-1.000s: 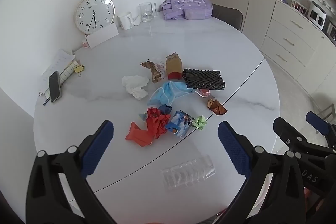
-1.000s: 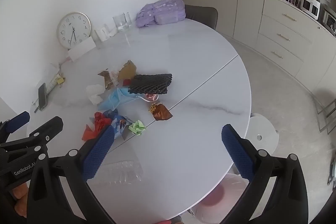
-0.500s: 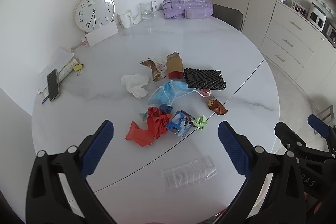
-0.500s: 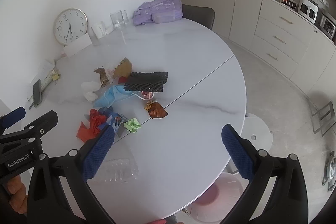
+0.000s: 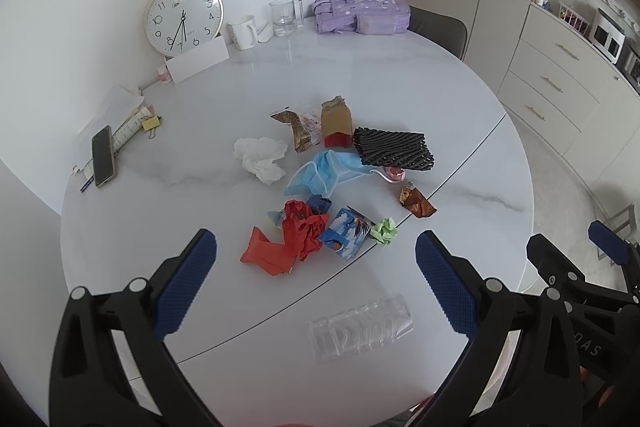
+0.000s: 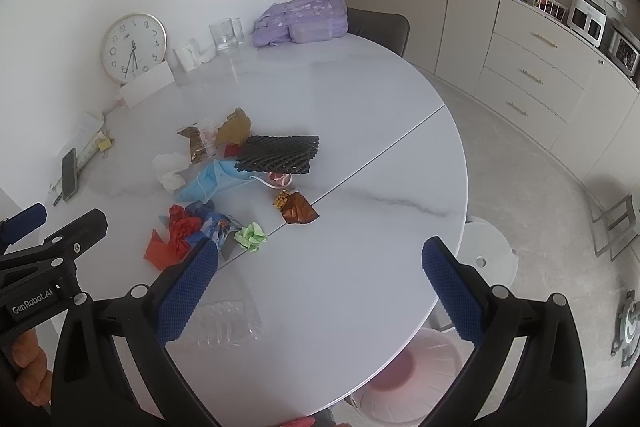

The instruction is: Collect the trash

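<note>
Trash lies in a heap mid-table: crumpled red paper (image 5: 288,239), a blue printed wrapper (image 5: 349,233), a green paper ball (image 5: 385,231), a brown foil wrapper (image 5: 417,202), a blue face mask (image 5: 328,171), a white tissue (image 5: 260,157), black mesh netting (image 5: 394,149) and a brown carton (image 5: 336,121). A clear plastic tray (image 5: 360,327) rests nearest me. My left gripper (image 5: 316,279) hovers open above the near table edge, holding nothing. My right gripper (image 6: 320,283) is open too, over the table's right half; the green ball (image 6: 251,235) and foil wrapper (image 6: 298,209) lie ahead of it.
A wall clock (image 5: 183,17), white mug (image 5: 243,31), glass (image 5: 283,17) and purple bag (image 5: 360,9) stand at the table's back. A phone (image 5: 103,155) and papers lie at the left. A pink bin (image 6: 404,375) sits on the floor under the table's near right edge.
Both grippers have drifted slightly back and up from the table, so the trash heap looks a bit smaller and lower. Both stay open. No trash has moved.
</note>
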The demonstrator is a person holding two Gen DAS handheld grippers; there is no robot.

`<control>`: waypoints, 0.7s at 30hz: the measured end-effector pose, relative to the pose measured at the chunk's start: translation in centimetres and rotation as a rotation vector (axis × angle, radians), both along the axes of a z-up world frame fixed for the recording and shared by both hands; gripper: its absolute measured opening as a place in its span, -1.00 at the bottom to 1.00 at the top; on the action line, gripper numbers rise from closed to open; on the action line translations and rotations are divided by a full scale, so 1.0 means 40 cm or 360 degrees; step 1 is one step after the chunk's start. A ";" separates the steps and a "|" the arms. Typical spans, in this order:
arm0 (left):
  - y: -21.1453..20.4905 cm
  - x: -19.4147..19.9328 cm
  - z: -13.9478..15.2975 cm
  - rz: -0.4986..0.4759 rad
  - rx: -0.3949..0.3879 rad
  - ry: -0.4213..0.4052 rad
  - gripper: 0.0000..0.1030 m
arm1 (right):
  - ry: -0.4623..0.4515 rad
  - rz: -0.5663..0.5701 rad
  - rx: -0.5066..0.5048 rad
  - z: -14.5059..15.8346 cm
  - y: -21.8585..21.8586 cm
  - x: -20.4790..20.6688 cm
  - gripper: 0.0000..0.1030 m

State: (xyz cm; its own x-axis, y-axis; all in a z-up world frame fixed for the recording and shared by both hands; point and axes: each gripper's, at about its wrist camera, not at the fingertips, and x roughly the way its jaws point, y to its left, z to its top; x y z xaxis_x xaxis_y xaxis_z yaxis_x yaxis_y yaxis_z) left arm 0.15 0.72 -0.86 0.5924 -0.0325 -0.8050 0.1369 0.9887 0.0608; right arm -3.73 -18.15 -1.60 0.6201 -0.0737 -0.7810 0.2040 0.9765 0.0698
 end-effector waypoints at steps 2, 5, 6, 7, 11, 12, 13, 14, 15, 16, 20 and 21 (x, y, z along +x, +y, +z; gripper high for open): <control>0.000 -0.002 0.002 0.0003 0.0000 0.0000 0.85 | 0.0002 0.0002 -0.0001 0.000 0.004 -0.001 0.96; 0.001 0.002 0.004 0.0004 0.0000 0.0003 0.85 | 0.0006 0.0007 -0.0006 0.001 0.005 -0.001 0.96; 0.000 0.001 0.004 0.0005 0.0001 0.0004 0.85 | 0.0007 0.0007 -0.0006 0.000 0.005 -0.001 0.96; -0.001 -0.001 0.003 0.0005 0.0001 0.0006 0.85 | 0.0008 0.0007 -0.0006 0.001 0.006 -0.001 0.96; -0.004 -0.007 0.003 0.0011 0.0002 0.0005 0.85 | 0.0012 0.0010 -0.0010 -0.001 0.008 -0.002 0.96; 0.004 0.004 0.008 0.0014 -0.0001 0.0007 0.85 | 0.0011 0.0011 -0.0011 -0.001 0.008 -0.002 0.96; 0.004 0.003 0.008 0.0016 -0.0003 0.0007 0.85 | 0.0011 0.0012 -0.0010 -0.001 0.008 -0.003 0.96; 0.007 0.005 0.009 0.0017 -0.0004 0.0008 0.85 | 0.0011 0.0013 -0.0010 -0.001 0.008 -0.003 0.96; 0.007 0.004 0.009 0.0020 -0.0002 0.0008 0.85 | 0.0011 0.0014 -0.0010 -0.001 0.008 -0.003 0.96; 0.008 0.004 0.009 0.0022 -0.0002 0.0006 0.85 | 0.0013 0.0014 -0.0010 -0.001 0.008 -0.002 0.96; 0.011 0.006 0.012 0.0027 -0.0004 0.0004 0.85 | 0.0011 0.0017 -0.0008 -0.002 0.009 -0.001 0.96; 0.012 0.006 0.013 0.0031 -0.0004 0.0003 0.85 | 0.0011 0.0019 -0.0009 -0.002 0.009 -0.001 0.96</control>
State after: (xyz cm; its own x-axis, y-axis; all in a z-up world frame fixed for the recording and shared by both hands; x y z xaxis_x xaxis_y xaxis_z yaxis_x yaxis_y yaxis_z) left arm 0.40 1.20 -0.33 0.5913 -0.0230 -0.8061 0.1176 0.9914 0.0579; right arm -3.78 -17.78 -1.70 0.6154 -0.0705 -0.7851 0.1926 0.9792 0.0631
